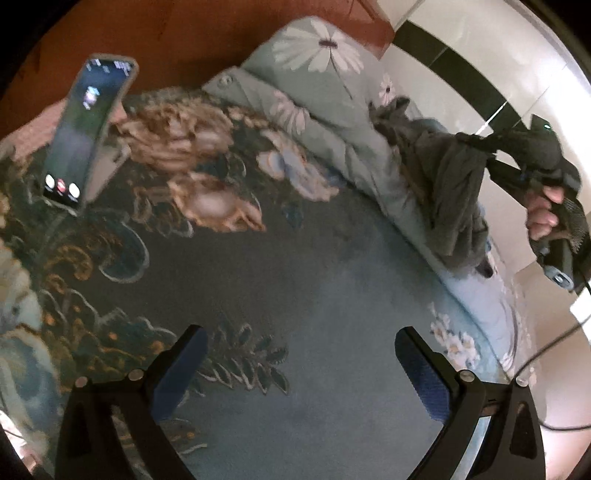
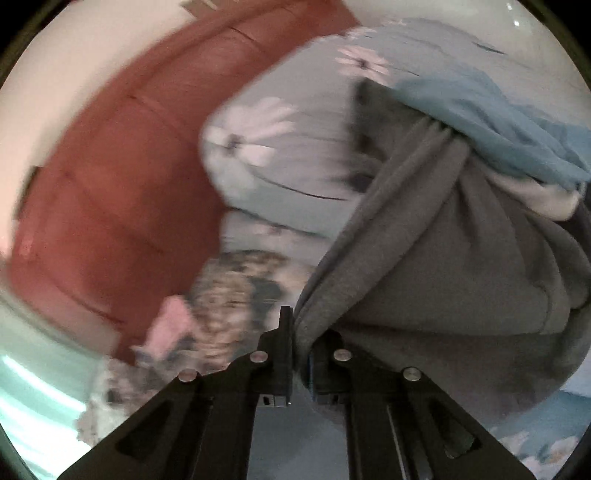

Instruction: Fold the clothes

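Note:
A dark grey garment (image 1: 447, 184) hangs bunched at the right edge of the bed, its lower part resting on the pale floral bedding. My right gripper (image 1: 480, 142) is shut on its top edge, with a person's hand (image 1: 543, 214) on the handle. In the right wrist view the grey garment (image 2: 443, 258) is pinched between the nearly closed fingers of the right gripper (image 2: 301, 332) and drapes away to the right. My left gripper (image 1: 301, 339) stands open over the dark floral blanket (image 1: 295, 258), with nothing between its fingers.
A phone (image 1: 86, 136) stands upright on a holder at the left of the bed. A pale floral pillow (image 1: 317, 74) lies against the reddish-brown headboard (image 1: 184, 33). A light blue cloth (image 2: 498, 122) lies behind the garment. A cable (image 1: 546, 350) trails beside the bed at the right.

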`<act>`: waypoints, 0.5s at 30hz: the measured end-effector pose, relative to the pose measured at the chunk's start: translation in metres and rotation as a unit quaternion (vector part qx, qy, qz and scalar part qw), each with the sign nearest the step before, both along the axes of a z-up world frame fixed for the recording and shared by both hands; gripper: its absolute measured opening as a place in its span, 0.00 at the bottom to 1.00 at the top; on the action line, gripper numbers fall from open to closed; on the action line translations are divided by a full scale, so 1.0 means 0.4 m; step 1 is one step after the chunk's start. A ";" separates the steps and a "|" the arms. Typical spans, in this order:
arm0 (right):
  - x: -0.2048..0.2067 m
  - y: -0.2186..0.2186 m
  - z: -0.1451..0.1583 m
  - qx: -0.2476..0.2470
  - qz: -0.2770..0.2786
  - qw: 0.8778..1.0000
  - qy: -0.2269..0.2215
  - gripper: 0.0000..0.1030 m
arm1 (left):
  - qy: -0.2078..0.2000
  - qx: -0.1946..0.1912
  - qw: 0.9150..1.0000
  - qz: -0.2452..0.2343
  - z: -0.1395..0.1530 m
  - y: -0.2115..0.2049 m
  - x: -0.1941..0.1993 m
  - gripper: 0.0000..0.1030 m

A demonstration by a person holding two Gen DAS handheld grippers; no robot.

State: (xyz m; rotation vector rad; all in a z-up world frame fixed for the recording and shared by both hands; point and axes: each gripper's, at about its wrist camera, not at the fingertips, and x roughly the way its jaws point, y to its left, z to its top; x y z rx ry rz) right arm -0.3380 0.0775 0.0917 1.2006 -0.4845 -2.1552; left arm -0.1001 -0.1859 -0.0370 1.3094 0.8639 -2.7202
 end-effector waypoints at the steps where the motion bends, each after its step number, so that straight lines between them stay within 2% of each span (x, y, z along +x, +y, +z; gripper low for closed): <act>1: 0.023 -0.009 0.022 -0.017 0.013 1.000 0.005 0.06 | 0.006 -0.002 1.000 0.004 0.017 -0.010 0.007 1.00; 3: 0.076 -0.030 0.065 -0.040 0.041 0.998 0.018 0.06 | 0.017 -0.006 1.000 0.013 0.047 -0.030 0.022 1.00; 7: 0.217 -0.047 0.119 -0.054 0.091 0.994 0.031 0.06 | 0.040 -0.017 0.999 0.026 0.108 -0.066 0.058 1.00; 12: 0.408 0.040 0.111 -0.064 0.113 0.991 0.011 0.06 | 0.062 -0.034 0.997 0.041 0.178 -0.098 0.111 1.00; 15: 0.523 0.126 0.095 -0.089 0.100 0.991 -0.002 0.06 | 0.073 -0.032 0.996 0.037 0.212 -0.092 0.131 1.00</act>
